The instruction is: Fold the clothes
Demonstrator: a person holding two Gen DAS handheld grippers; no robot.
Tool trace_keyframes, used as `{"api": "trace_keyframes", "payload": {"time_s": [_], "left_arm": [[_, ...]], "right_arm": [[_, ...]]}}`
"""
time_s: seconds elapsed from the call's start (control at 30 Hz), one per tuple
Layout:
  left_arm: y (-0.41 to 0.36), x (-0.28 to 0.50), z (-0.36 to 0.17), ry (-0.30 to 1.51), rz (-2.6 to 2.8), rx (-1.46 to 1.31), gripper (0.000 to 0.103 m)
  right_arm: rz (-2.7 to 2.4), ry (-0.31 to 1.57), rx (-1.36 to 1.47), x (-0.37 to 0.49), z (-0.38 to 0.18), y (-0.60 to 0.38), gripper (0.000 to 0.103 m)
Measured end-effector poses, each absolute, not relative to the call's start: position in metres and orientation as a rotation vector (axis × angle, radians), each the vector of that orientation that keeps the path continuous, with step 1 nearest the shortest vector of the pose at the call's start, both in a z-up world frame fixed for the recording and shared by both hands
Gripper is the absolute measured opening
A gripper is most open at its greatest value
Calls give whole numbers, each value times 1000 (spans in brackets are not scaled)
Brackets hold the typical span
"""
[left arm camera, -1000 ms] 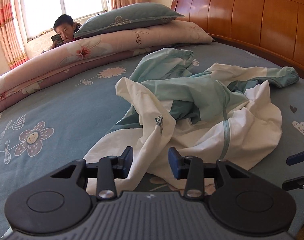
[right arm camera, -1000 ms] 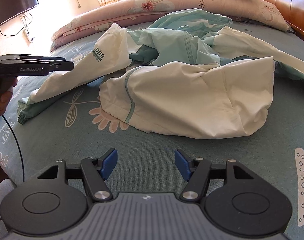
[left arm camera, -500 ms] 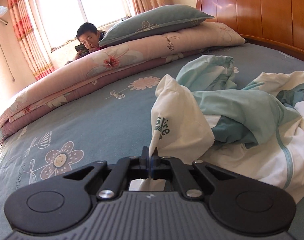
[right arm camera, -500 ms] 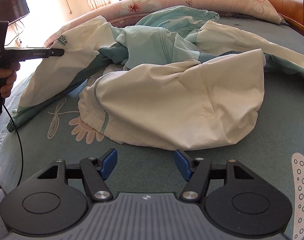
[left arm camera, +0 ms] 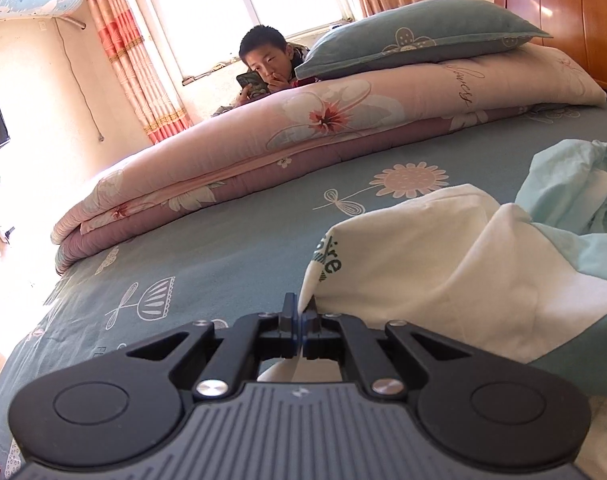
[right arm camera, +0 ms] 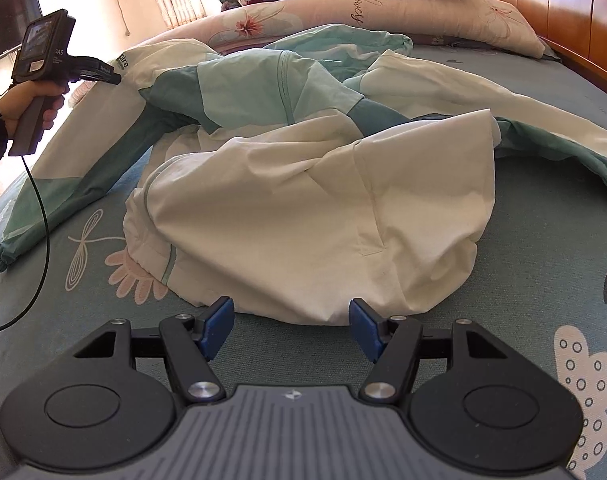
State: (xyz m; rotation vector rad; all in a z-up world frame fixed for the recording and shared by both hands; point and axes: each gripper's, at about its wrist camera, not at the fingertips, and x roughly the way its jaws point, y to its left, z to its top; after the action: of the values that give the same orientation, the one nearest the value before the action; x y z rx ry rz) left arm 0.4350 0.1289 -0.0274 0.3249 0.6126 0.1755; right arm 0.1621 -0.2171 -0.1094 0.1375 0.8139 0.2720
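A crumpled white and teal jacket [right arm camera: 319,200] lies on the blue flowered bed sheet [right arm camera: 543,240]. My left gripper [left arm camera: 299,322] is shut on a white edge of the jacket [left arm camera: 443,272] beside its green logo, holding that part lifted off the bed. In the right wrist view the left gripper [right arm camera: 115,78] sits at the far left, gripped by a hand, with the jacket's sleeve stretched out below it. My right gripper [right arm camera: 291,320] stands open just short of the jacket's near white hem, nothing between its fingers.
A folded pink flowered quilt [left arm camera: 303,140] with a teal pillow [left arm camera: 423,36] lies along the far side. A person [left arm camera: 263,64] with a phone leans behind it. The wooden headboard [right arm camera: 563,12] stands at right. A cable [right arm camera: 43,208] hangs from the left gripper.
My left gripper shut on the jacket's white edge and pulled it left, stretching the sleeve out. My right gripper moved closer to the near hem and stayed open.
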Motion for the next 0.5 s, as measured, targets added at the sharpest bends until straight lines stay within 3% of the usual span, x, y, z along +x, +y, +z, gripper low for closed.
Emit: {"api": "trace_keyframes", "payload": {"time_s": [0.5], "left_arm": [[164,507,-133,791,340,276,6]], "right_arm": [[244,787,155,189,-118,-223,68]]}}
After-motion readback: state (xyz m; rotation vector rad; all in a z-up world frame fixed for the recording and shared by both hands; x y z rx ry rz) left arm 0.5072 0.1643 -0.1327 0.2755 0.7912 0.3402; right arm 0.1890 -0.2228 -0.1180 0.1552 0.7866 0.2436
